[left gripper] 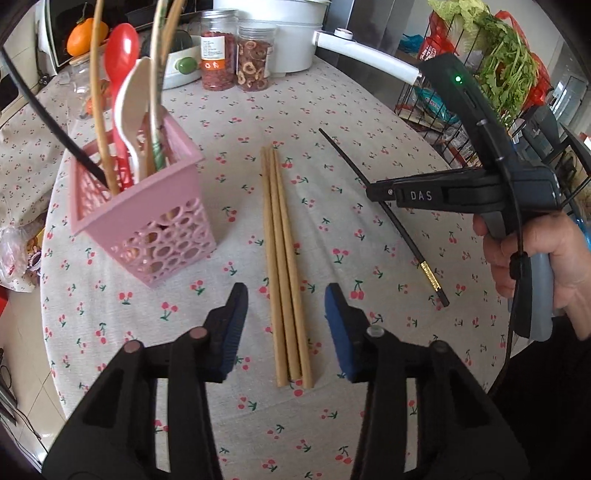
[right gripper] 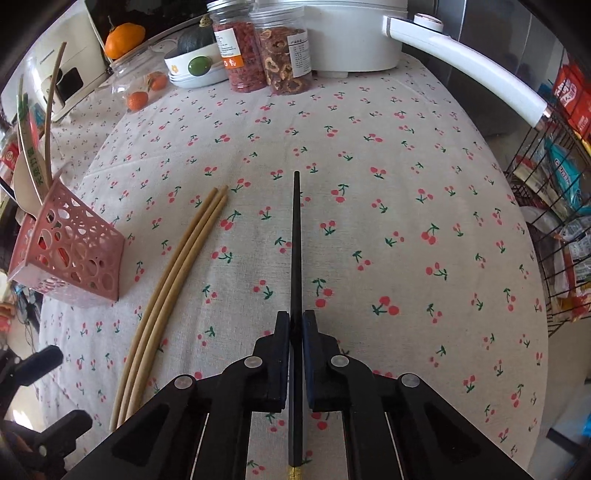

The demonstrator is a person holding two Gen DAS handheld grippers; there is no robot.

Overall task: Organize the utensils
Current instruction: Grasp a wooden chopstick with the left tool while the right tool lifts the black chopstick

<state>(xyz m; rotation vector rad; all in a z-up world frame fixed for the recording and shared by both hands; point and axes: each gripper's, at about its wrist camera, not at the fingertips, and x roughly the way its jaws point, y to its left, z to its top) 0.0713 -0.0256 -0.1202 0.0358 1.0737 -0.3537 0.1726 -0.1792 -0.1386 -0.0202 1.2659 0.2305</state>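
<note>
Three tan chopsticks [left gripper: 282, 258] [right gripper: 177, 280] lie side by side on the cherry-print tablecloth [left gripper: 343, 122]. My left gripper [left gripper: 287, 295] hangs over their near half, open, with a pad on either side and neither one touching them. My right gripper [right gripper: 296, 317] [left gripper: 373, 192] is shut on a black chopstick [right gripper: 296, 240] [left gripper: 402, 229] with a gold band, gripping it near the middle and holding it above the cloth. A pink perforated holder [left gripper: 147, 206] [right gripper: 70, 251] stands to the left and holds a red spoon [left gripper: 120, 48], a white spoon, and several chopsticks.
Two clear jars [left gripper: 236, 55] of dried fruit, a white pot [left gripper: 295, 33] with a long handle, a bowl and an orange [left gripper: 86, 38] stand at the table's far edge. A wire rack [left gripper: 461, 122] with greens and packets stands off the right side.
</note>
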